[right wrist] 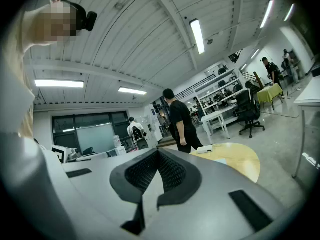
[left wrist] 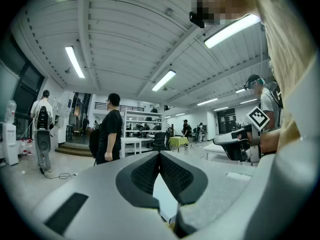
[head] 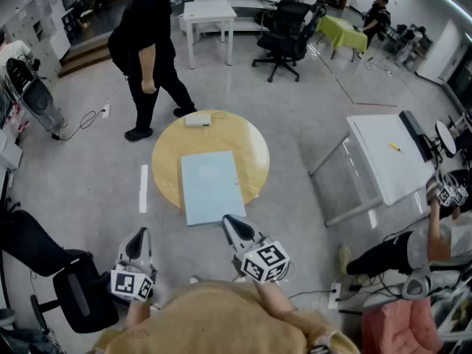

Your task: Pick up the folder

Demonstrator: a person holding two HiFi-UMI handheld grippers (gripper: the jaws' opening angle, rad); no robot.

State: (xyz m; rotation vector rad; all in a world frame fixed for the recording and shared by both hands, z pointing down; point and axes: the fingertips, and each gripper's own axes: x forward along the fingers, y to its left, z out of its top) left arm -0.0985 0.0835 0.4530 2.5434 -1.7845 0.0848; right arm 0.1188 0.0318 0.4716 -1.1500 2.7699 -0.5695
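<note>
Head view: left tool [head: 138, 236] shut, empty, parked well left of folder. Right tool [head: 232, 223] shut, empty, tip by near edge of folder [head: 210, 185]; contact unclear. Folder flat on round tabletop [head: 251, 150], near edge overhangs rim, prob. gives pinch access. White box [head: 198, 119] at far rim.

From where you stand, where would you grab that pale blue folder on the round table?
Probably by its near edge. The folder lies flat on the round table, too thin to pinch from above, but that edge juts past the rim toward me. I would slide the right tongs in level from my side, one jaw over, one under.
</note>
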